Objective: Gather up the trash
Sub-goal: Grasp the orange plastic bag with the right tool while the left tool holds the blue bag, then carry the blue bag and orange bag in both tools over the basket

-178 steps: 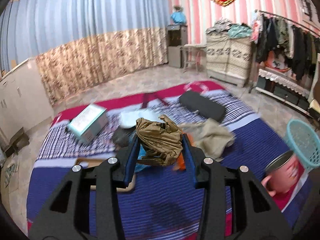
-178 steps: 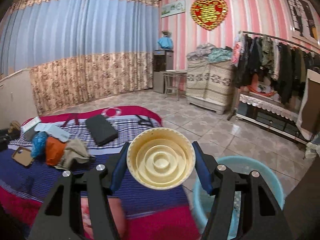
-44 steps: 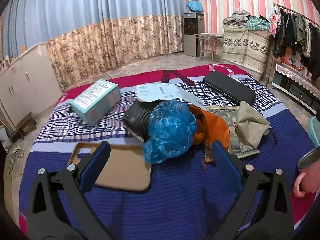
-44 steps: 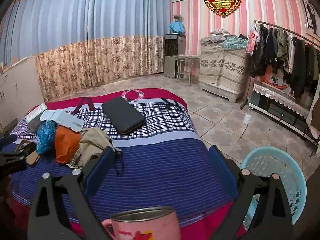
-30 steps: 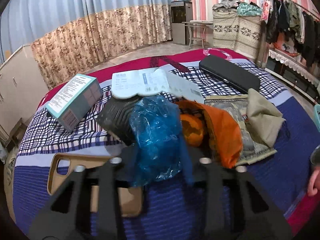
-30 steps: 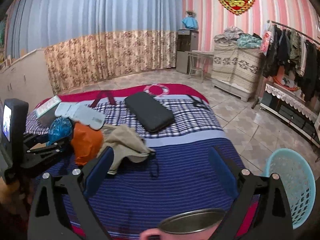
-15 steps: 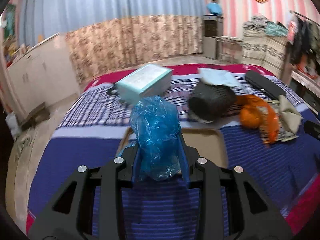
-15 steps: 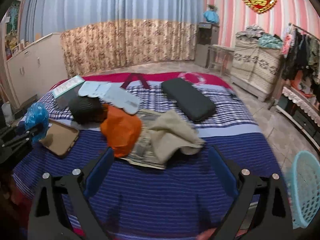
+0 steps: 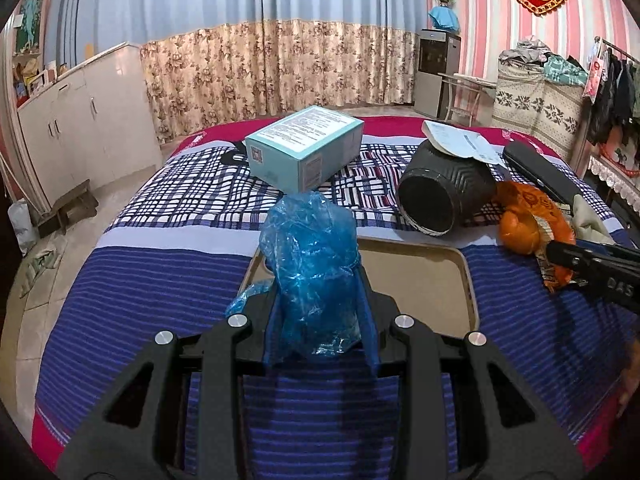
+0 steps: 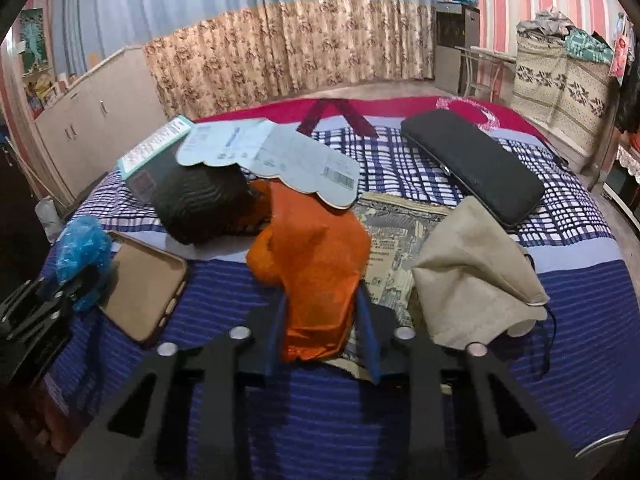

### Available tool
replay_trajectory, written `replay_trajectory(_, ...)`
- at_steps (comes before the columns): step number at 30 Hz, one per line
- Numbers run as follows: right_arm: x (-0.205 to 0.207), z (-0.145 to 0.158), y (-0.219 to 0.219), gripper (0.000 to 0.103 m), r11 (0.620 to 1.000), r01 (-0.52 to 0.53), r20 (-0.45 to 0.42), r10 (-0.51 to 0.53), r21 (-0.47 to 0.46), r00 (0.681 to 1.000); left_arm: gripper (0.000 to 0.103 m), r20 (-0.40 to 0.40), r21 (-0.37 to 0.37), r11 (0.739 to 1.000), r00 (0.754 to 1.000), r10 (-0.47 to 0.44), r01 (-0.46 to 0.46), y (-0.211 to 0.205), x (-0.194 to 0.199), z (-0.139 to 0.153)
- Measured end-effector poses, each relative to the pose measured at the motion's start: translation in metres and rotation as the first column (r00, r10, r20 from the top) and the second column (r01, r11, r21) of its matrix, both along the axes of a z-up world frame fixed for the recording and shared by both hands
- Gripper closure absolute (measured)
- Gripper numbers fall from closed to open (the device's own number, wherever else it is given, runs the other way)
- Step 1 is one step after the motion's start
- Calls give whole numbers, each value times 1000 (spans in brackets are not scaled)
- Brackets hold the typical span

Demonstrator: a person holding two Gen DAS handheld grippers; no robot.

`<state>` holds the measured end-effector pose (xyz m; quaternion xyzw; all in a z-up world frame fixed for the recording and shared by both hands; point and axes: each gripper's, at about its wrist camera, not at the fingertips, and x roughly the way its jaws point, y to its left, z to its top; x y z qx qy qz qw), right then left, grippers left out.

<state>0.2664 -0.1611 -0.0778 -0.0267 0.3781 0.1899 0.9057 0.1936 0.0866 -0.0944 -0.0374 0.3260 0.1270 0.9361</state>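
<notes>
1. Crinkled, glossy blue plastic bag (image 9: 312, 276) stands pinched between the narrowed jaws of the left gripper (image 9: 320, 320), above the striped bedspread (image 9: 160, 280) and a tan phone case (image 9: 420, 280).
2. Right gripper (image 10: 320, 328) jaws are closing on a crumpled orange bag (image 10: 316, 268) lying on the bed.
3. Only the right view shows the beige cloth (image 10: 476, 264) whole; only the left shows the ribbed black cup's (image 9: 440, 192) round base.

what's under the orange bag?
The orange bag lies on a printed sheet and the striped bedspread; an orange lump shows inside the orange bag. The bag hides the rest of what is beneath it.
</notes>
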Motion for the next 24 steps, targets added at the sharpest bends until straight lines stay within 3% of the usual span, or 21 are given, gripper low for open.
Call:
replay_trajectory(11,-60,70,-62,80,999,46,171,-50,27,984,72,6,19,1000,1000,-3,3,-2,-3,4)
replay_trajectory(17,-86,100,-123,80,990,140,267,-142,25,953,72,52,32,998,997,-52,51,-23,-11,35)
replay_trajectory(24,-98,97,-203,80,959,275,280,-285,73,917,72,96,55,979,975,-202,197,-85,-7,81)
